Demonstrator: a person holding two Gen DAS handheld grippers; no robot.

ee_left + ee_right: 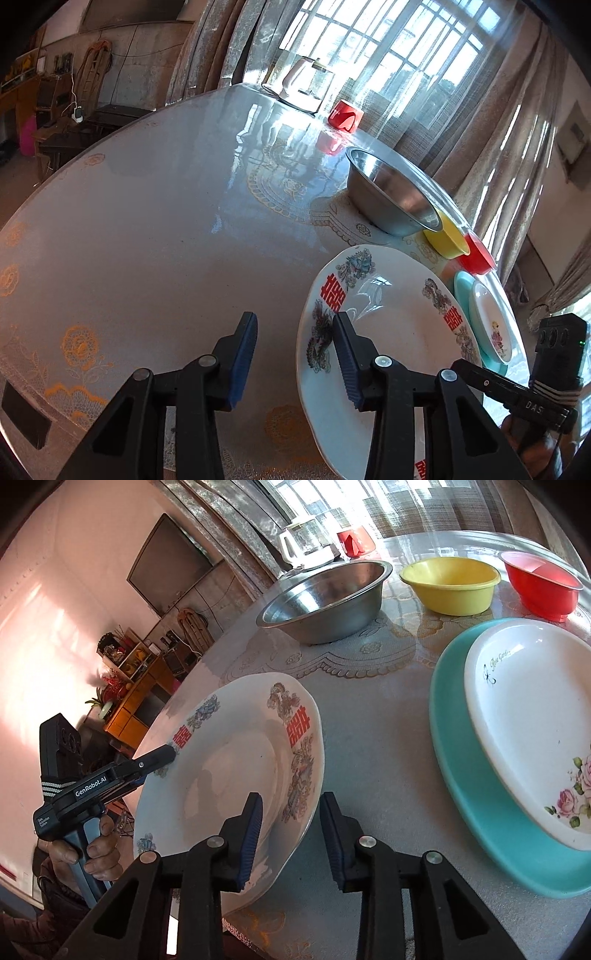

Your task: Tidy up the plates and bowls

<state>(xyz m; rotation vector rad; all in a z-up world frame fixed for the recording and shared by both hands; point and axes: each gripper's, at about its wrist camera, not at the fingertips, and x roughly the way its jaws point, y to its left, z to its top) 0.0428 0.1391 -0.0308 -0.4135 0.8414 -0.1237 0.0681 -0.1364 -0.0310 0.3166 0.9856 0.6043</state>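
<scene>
The patterned plate (pixel 391 332) is seen close from both wrist cameras, each angled down along its own fingers. From the left wrist it is viewed from its left edge, toward the window; from the right wrist it (pixel 236 768) is viewed from its right edge (toward a wall cabinet). The steel bowl (pixel 391 195) (pixel 325 598) beyond the plate is shared.

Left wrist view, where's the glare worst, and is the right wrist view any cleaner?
Left wrist view: window light washes out the glossy round table top near the red cup, and fisheye bends the table's edge. Right wrist view: milder, glare on the far table top and a pink cast on the wall.
</scene>
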